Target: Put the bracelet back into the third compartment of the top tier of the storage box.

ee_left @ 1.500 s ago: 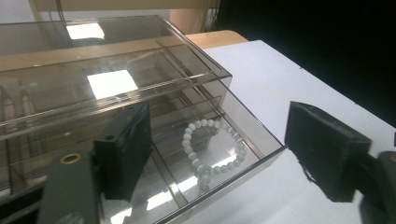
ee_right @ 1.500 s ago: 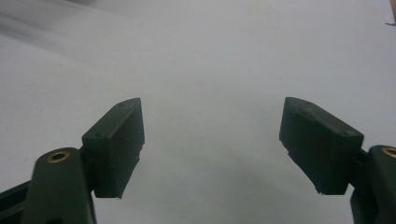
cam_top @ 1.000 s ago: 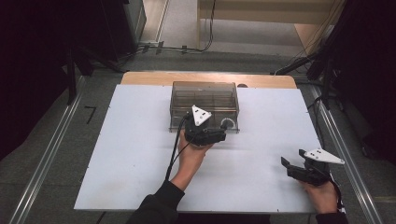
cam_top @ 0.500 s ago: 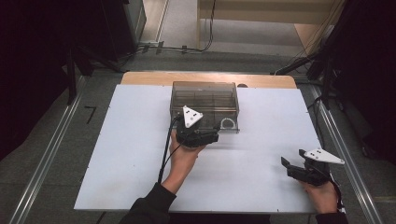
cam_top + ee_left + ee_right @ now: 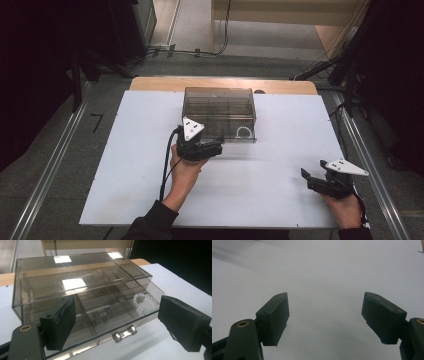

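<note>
The box [image 5: 220, 114] lies at 12 o'clock just beyond the left gripper [image 5: 212, 149], its open fingers [image 5: 62, 320] straddling the front latch [image 5: 124, 333]; the right gripper [image 5: 312, 181], also open, rests well apart.

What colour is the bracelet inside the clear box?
White: a ring of pale beads, the bracelet lies in the box, clearest in the left gripper view.

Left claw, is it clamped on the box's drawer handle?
No, the left claw is open, its pads apart on either side of the metal handle of the box, not touching it.
</note>
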`<state>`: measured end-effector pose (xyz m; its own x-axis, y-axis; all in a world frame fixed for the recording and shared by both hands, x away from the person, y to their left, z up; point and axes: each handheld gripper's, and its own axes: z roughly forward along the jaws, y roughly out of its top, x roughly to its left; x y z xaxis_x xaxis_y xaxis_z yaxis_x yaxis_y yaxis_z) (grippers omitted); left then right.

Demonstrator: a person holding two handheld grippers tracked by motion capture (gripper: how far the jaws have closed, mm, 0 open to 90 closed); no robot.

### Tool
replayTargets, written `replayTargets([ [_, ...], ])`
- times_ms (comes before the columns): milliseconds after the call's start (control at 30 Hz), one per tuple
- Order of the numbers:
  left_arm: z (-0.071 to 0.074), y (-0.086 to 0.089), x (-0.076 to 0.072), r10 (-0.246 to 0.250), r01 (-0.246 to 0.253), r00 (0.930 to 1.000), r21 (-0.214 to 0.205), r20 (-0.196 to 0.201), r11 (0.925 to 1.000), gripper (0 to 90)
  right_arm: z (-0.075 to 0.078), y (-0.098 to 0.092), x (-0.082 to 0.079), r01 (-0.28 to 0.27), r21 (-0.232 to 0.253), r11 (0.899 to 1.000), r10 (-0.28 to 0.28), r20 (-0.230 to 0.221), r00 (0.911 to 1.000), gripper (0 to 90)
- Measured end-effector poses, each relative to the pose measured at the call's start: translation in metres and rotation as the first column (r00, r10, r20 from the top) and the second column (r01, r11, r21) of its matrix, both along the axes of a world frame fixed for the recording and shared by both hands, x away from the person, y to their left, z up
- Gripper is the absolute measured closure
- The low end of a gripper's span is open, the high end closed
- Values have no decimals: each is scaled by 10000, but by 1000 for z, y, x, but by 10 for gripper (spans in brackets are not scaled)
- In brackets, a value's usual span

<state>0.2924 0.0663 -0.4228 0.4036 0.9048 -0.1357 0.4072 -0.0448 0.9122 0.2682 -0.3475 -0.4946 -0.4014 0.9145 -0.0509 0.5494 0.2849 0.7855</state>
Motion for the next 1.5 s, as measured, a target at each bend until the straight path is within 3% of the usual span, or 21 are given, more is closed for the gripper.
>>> replayTargets([
  [433,-2,24,-13,337,-335,9994,-139,94,9993,155,0,0,0,-10,-62,10000,10,20,10000,204],
  [1000,-15,54,-29,805,-805,9967,-10,-141,9968,155,0,0,0,9,-64,10000,-9,13,10000,204],
  [1500,-27,86,-42,1299,-1308,9905,-168,-457,9913,164,0,1,-1,-27,-55,10000,27,5,10000,204],
])
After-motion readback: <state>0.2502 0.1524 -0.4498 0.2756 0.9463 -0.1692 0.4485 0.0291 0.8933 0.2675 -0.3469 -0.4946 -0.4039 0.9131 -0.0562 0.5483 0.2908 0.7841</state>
